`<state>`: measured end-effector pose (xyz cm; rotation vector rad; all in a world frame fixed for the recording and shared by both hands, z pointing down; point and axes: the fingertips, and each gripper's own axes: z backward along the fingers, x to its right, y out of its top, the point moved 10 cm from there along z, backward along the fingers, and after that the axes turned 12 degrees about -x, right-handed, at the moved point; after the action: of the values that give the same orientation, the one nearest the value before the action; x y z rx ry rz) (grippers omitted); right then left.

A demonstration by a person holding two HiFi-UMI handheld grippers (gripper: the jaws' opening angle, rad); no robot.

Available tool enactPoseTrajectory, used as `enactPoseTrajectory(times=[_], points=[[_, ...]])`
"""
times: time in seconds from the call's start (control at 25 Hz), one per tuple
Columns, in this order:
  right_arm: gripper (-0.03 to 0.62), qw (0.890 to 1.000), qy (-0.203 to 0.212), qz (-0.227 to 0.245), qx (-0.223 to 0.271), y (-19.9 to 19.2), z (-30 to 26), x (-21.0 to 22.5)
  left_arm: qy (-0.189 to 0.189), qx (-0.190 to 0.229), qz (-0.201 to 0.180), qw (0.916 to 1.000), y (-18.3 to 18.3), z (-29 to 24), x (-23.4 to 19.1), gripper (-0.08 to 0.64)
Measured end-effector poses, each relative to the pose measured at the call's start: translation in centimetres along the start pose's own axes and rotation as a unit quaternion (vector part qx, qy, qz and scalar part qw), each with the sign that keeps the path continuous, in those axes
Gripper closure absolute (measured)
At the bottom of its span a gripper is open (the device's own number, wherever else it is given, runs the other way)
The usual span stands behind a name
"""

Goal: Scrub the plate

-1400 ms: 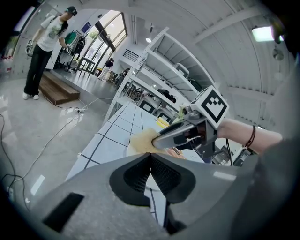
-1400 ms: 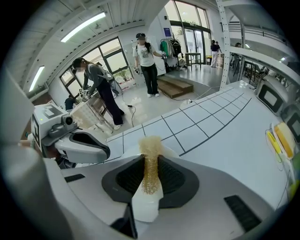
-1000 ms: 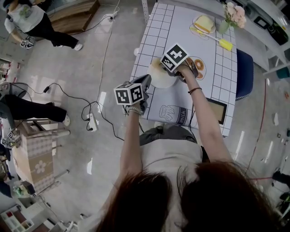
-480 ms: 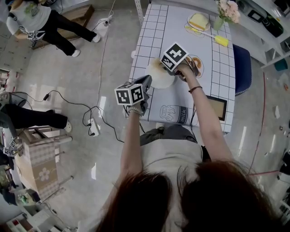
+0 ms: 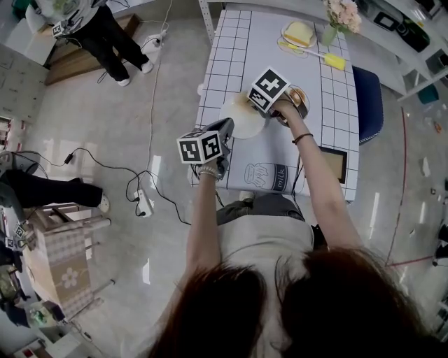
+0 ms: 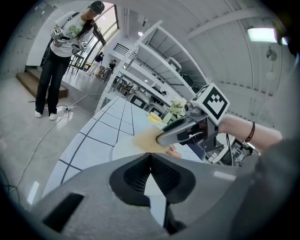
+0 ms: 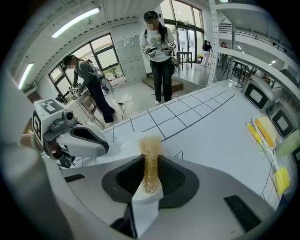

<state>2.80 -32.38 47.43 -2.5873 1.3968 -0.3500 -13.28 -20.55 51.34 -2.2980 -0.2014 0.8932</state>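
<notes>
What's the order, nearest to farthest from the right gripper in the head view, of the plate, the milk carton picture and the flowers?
1. Plate, directly under the right gripper, whose sponge rests on it.
2. Milk carton picture, printed at the near end of the table.
3. Flowers, at the far right corner.

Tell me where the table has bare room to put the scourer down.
Widest free patch: the table's far-left squares, between the plate and the far edge. Smaller one near the milk drawing. Crowded: the far-right corner with flowers and yellow brush.
</notes>
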Motion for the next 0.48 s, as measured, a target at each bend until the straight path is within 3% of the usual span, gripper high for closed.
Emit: enactPoseTrajectory(times=[0.48], points=[[0.514,1.0,-0.01,-0.005,-0.007,-1.3,0.6,0.0,-0.015,-0.013,-0.007,0.9998,-0.1,-0.8,0.4,0.549]])
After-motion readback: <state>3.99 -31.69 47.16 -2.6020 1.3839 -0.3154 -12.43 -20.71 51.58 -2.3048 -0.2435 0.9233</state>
